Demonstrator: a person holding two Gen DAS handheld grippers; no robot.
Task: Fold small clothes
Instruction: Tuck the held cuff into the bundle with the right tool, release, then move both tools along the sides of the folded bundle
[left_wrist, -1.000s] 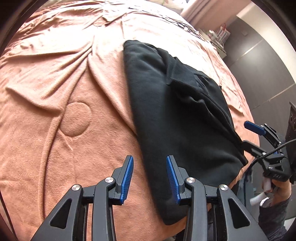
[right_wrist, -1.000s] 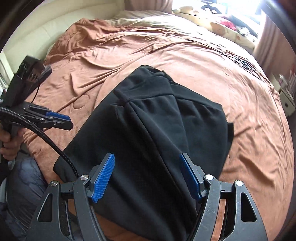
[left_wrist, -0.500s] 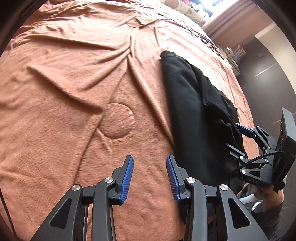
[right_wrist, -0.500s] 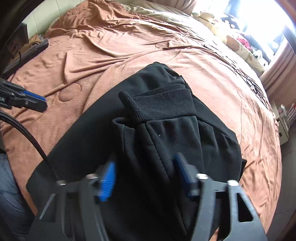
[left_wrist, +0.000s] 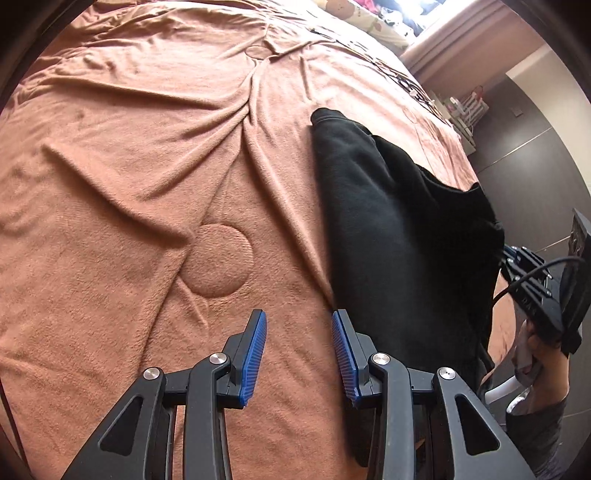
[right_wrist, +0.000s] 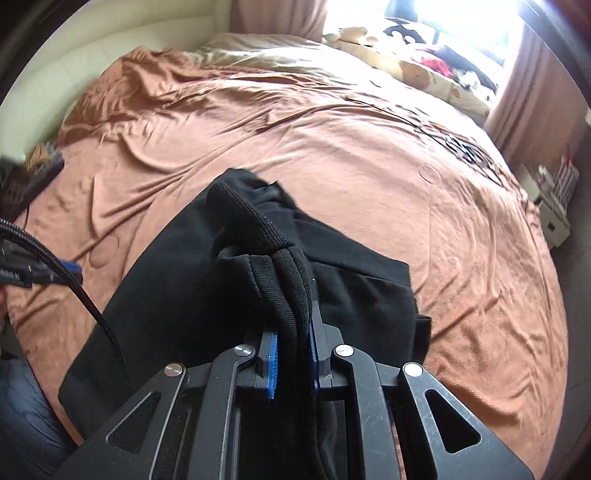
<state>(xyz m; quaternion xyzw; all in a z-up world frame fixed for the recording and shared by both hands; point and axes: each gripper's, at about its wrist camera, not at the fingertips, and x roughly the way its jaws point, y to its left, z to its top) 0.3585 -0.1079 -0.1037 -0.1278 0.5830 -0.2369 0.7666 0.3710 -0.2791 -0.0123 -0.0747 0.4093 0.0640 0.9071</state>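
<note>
We find the black garment lying on the brown bedspread, near the edge closest to the person. Our right gripper is closing its jaws on a bunched ribbed fold of the garment; the blue pads press the cloth from both sides, and the fold rises ahead of the fingers. Our left gripper hangs over bare bedspread with its jaws partly apart and nothing between them. The garment lies just right of its right finger. A round embossed patch sits ahead of the left finger.
</note>
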